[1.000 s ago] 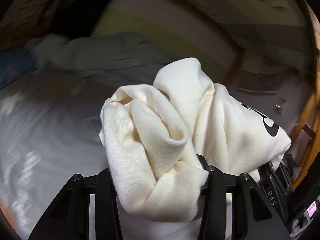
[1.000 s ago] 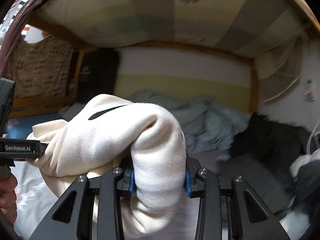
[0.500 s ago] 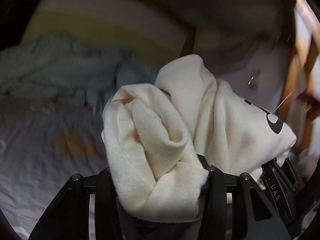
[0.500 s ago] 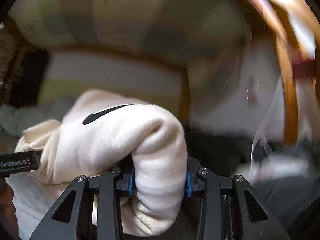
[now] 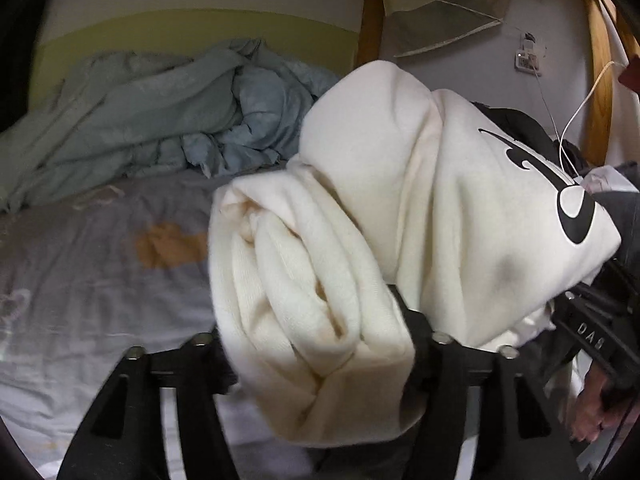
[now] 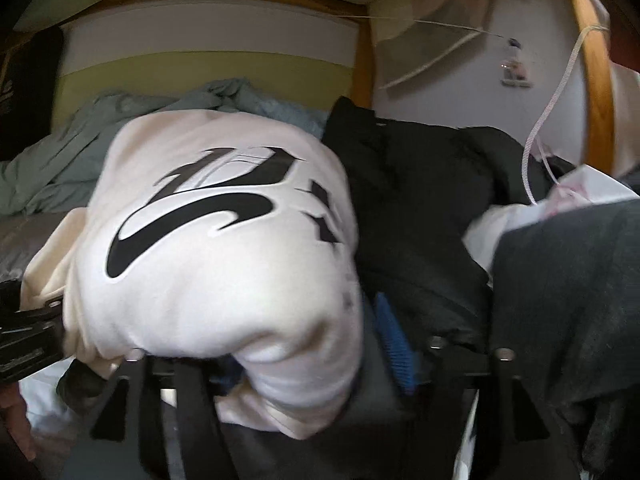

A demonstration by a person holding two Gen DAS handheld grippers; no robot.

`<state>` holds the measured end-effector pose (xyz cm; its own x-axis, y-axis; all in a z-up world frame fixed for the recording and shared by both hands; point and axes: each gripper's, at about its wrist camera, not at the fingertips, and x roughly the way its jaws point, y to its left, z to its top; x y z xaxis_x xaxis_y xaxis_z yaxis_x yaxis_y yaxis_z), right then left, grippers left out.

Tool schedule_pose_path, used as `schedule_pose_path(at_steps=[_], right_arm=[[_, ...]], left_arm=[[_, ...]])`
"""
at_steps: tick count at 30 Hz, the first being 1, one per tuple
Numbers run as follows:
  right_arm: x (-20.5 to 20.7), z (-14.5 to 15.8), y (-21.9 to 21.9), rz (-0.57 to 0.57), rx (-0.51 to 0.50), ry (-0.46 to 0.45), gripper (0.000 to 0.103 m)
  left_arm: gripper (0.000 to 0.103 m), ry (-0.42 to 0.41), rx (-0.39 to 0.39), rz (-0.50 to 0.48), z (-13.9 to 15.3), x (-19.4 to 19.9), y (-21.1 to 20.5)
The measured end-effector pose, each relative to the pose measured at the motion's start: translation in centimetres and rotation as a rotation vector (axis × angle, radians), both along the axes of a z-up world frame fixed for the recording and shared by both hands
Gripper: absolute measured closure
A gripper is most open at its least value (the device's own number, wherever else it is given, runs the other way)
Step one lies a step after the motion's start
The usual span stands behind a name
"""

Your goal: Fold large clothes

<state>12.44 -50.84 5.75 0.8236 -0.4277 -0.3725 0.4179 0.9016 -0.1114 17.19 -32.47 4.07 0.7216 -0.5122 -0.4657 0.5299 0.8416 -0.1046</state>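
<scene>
A cream sweatshirt [image 5: 400, 200] with a black print, folded into a thick bundle, hangs just above the bed between both grippers. Its rolled end fills the gap of my left gripper [image 5: 312, 332], whose jaws are opening; the cloth still lies between them, loose. In the right wrist view the printed end [image 6: 224, 272] sits in my right gripper [image 6: 304, 344], also opening. That gripper's blue pad [image 6: 394, 340] on the right side stands bare, apart from the cloth. A hand [image 5: 592, 420] holds the right gripper's body.
A crumpled pale blue duvet [image 5: 160, 120] lies at the head of the bed on a grey sheet [image 5: 80, 280]. Black clothes [image 6: 420, 200] and a dark grey garment [image 6: 560, 280] are piled at the right. A wooden post [image 5: 370, 28] and a white cable [image 6: 540, 140] stand behind.
Both views swung right and sank toward the bed, next to the dark clothes pile. Both grippers' jaws spread wider and the right blue pad came off the cloth.
</scene>
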Motion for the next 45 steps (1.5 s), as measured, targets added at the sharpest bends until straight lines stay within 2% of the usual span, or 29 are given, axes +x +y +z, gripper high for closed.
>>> schedule_pose_path(at_steps=[1,2,4,6,8,13,15,17,21,28,32,36,40,42,45], right_arm=[[-0.6,-0.1,0.0,-0.009,0.014,-0.005,0.028],[-1.2,-0.2,-0.1,-0.017,0.037,-0.004,0.021],[-2.1,-0.2,-0.4,-0.031,0.085,0.001,0.015],[-3.1,-0.3,-0.6,-0.034,0.140,0.019,0.010],[-4.1,-0.4,-0.3,-0.036,0.174,0.036,0.000],[-7.1,0.2,1.8,-0.017,0.248,-0.026,0.000],[-7.9,0.2,3.5,0.012,0.268,-0.036,0.000],[-8.4,0.2,5.4,0.035,0.248,-0.056,0.000],[-8.6,-0.4,8.9,0.080,0.142,-0.049,0.000],[-9.6,-1.2,12.9,0.128,0.113,-0.082,0.000],[-9.4,-1.7,14.6,0.122,0.126,-0.098,0.000],[-8.9,-2.6,15.8,0.093,0.108,-0.135,0.000],[-8.0,-5.9,17.2,0.070,0.056,-0.102,0.000],[-7.2,-6.5,17.9,0.081,0.028,-0.041,0.000],[-7.7,-6.4,18.8,0.085,-0.019,-0.068,0.000]], left_arm=[[0.018,-0.028,0.012,0.025,-0.1,-0.3,0.3],[0.008,-0.070,0.026,0.049,-0.3,-0.9,0.8],[0.003,-0.130,0.057,0.064,-0.2,-2.2,2.0],[0.002,-0.140,0.068,0.067,-0.3,-3.1,3.5],[0.002,-0.160,0.066,0.072,-0.3,-4.1,5.1],[0.002,-0.227,0.045,0.111,-0.3,-6.9,9.1],[0.002,-0.230,0.034,0.126,-0.3,-7.8,10.3],[0.002,-0.242,0.030,0.144,-0.6,-8.7,11.1],[0.002,-0.231,0.049,0.153,-1.4,-9.6,12.2],[0.002,-0.212,0.024,0.217,-3.1,-11.2,15.0],[0.002,-0.172,-0.005,0.202,-3.1,-11.1,16.3],[0.002,-0.210,0.011,0.226,-2.9,-11.2,17.4],[0.002,-0.246,0.029,0.248,-3.7,-11.2,18.3],[0.002,-0.205,-0.001,0.251,-4.2,-10.5,18.8],[0.002,-0.171,-0.024,0.259,-4.4,-9.9,19.4]])
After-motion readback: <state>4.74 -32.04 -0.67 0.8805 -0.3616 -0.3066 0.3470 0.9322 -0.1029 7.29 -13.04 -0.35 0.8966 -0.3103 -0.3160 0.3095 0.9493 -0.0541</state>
